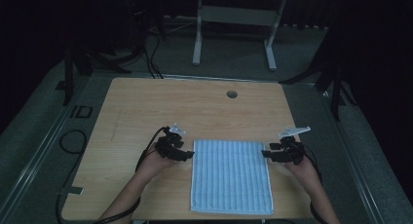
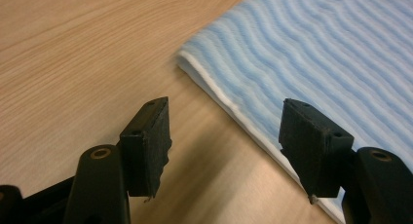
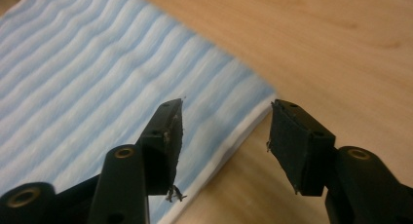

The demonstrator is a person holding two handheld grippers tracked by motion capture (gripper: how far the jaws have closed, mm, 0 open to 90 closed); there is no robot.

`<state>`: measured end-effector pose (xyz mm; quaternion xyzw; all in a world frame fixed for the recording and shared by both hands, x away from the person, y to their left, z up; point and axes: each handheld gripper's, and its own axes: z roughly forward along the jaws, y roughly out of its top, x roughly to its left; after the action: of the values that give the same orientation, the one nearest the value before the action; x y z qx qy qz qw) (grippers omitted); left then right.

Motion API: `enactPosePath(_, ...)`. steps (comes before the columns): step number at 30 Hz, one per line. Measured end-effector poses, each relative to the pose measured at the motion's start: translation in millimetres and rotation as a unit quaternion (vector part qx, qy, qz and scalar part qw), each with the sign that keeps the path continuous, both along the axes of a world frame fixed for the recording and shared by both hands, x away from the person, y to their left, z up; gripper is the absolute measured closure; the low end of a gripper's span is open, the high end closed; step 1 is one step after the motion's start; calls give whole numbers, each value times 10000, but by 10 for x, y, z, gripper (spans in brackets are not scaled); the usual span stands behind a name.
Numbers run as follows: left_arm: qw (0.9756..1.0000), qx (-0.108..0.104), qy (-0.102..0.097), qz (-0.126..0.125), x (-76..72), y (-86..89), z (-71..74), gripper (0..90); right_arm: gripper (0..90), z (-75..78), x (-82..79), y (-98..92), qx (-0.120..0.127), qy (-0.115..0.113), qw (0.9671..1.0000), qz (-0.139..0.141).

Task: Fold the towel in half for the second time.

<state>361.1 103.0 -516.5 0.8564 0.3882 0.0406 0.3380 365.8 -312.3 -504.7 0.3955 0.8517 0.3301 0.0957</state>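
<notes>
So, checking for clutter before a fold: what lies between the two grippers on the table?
In the high view, the blue striped towel spans between the left gripper and right gripper.

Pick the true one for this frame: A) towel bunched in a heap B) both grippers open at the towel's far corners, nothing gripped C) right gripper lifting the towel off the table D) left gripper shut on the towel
B: the left gripper and right gripper each show a wide gap between the jaws, straddling an edge of the flat blue striped towel near its far corners.
</notes>
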Motion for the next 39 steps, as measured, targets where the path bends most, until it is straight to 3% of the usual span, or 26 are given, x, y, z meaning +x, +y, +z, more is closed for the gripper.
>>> enactPosePath(3,9999,-36,83,84,132,-33,-10,359,442,25,100,24,90,62,9999,-34)
enactPosePath(7,9998,-95,32,168,274,-76,-19,358,444,-7,242,71,-7,154,9999,-68)
enactPosePath(9,9996,-236,99,109,318,-90,-44,358,458,-36,300,95,-41,199,9998,-91)
enactPosePath(11,9997,-204,81,111,353,-105,-73,359,478,-71,354,111,-131,188,9996,-150)
enactPosePath(16,9982,-462,364,97,450,-154,-149,386,523,-177,479,116,-202,408,9985,-292)
enactPosePath(18,9989,-225,391,134,487,-200,-190,439,567,-213,509,127,-292,457,9980,-316)
enactPosePath(21,9989,-143,435,95,533,-243,-232,486,601,-263,531,159,-408,559,9970,-345)
enactPosePath(25,9994,-7,339,-34,566,-317,-236,579,704,-266,526,208,-504,553,9969,-256)
enactPosePath(27,9996,129,234,-41,580,-350,-237,690,764,-264,528,236,-568,534,9967,-211)
enactPosePath(30,9997,131,197,-20,601,-384,-247,839,817,-259,538,277,-631,516,9965,-159)
enactPosePath(35,9996,185,91,192,628,-370,-203,862,850,-224,574,309,-679,434,9965,-198)
enactPosePath(39,9994,51,-93,337,645,-305,-87,862,853,-93,611,330,-550,240,9978,-268)
